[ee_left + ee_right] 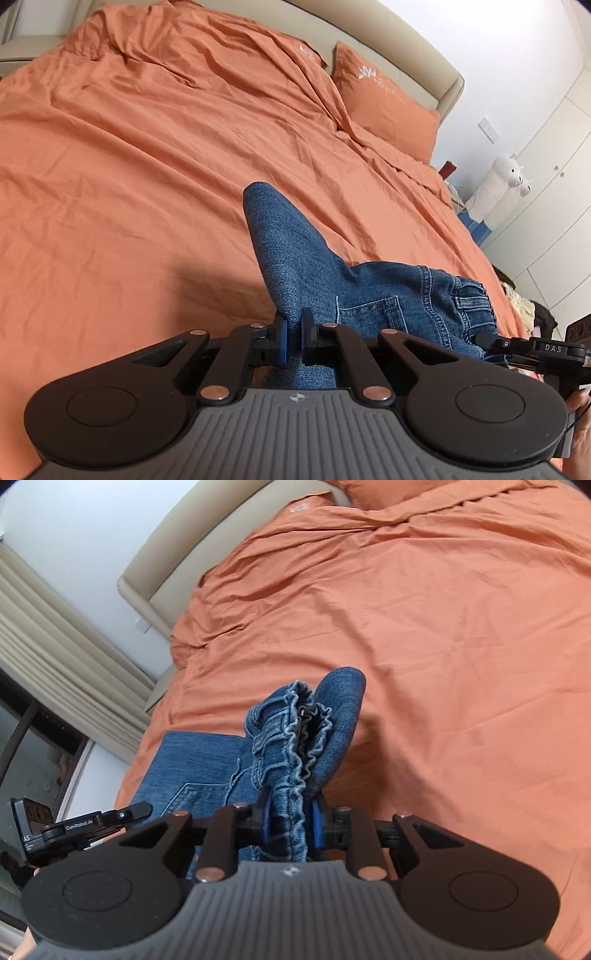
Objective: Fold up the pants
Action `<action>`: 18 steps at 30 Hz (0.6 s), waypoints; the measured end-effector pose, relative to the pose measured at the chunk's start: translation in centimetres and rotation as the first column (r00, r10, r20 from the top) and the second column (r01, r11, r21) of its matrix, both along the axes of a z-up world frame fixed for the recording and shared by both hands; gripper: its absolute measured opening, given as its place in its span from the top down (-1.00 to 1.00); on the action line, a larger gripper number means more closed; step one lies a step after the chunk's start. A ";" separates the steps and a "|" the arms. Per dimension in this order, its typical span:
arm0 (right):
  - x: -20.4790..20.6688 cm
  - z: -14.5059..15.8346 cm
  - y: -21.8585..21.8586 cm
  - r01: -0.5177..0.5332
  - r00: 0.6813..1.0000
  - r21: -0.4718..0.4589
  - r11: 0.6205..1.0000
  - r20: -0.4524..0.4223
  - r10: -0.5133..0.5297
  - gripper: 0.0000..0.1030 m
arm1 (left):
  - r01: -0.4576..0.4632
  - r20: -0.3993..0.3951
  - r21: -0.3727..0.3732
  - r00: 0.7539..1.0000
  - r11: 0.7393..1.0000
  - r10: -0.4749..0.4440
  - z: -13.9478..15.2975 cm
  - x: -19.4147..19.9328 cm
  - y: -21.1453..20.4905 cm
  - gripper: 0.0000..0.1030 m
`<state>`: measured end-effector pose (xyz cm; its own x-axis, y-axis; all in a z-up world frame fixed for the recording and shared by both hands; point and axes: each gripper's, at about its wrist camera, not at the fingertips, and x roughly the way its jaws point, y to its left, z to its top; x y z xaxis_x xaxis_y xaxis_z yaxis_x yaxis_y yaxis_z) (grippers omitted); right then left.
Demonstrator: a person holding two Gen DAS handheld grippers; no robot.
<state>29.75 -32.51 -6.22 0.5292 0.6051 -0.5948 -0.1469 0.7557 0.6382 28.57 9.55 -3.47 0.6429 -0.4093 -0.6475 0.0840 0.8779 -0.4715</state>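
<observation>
Blue denim pants point(332, 284) lie on an orange bed sheet point(129, 166). My left gripper point(293, 334) is shut on a raised fold of the denim leg, which sticks up ahead of the jaws. My right gripper point(290, 821) is shut on the gathered elastic waistband point(291, 738) of the pants point(199, 764), held upright. The right gripper point(532, 349) also shows at the right edge of the left wrist view, at the waistband. The left gripper point(92, 819) shows at the left of the right wrist view.
An orange pillow point(388, 99) and a beige headboard point(406, 40) lie at the bed's far end. White plush toys point(502, 184) and white cupboards point(554, 177) stand beside the bed. Curtains point(55, 635) and a window point(33, 760) are on the other side.
</observation>
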 end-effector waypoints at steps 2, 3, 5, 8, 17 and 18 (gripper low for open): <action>-0.7 0.9 0.9 -0.014 1.000 0.001 1.000 0.011 0.014 0.67 | -0.009 0.015 0.004 1.000 1.000 0.009 1.0 -0.8 1.2 0.88; -1.0 1.3 1.5 -0.021 1.000 0.005 1.000 0.016 0.021 0.66 | -0.012 0.022 0.012 1.000 1.000 0.012 1.5 -1.2 1.8 0.88; -1.2 2.0 2.7 -0.037 0.999 0.019 0.999 0.023 0.036 0.67 | -0.020 0.036 0.037 0.999 0.999 0.019 2.6 -1.9 2.9 0.88; -1.4 2.9 5.3 -0.065 0.997 0.035 0.997 0.032 0.063 0.67 | -0.037 0.048 0.078 0.998 0.996 0.033 4.6 -2.9 4.7 0.88; -1.4 4.9 14.0 -0.145 0.988 0.156 0.977 0.070 0.136 0.67 | -0.082 0.102 0.279 0.993 0.957 0.055 11.3 -5.9 9.9 0.88; -1.3 4.9 15.0 -0.150 0.988 0.171 0.974 0.072 0.140 0.67 | -0.087 0.102 0.296 0.993 0.951 0.059 11.6 -5.9 10.4 0.88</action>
<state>28.43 -17.56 -1.30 0.4590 0.7701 -0.4429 -0.2881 0.6006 0.7458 22.64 19.92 8.16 0.7257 -0.1551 -0.6703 0.0446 0.9828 -0.1792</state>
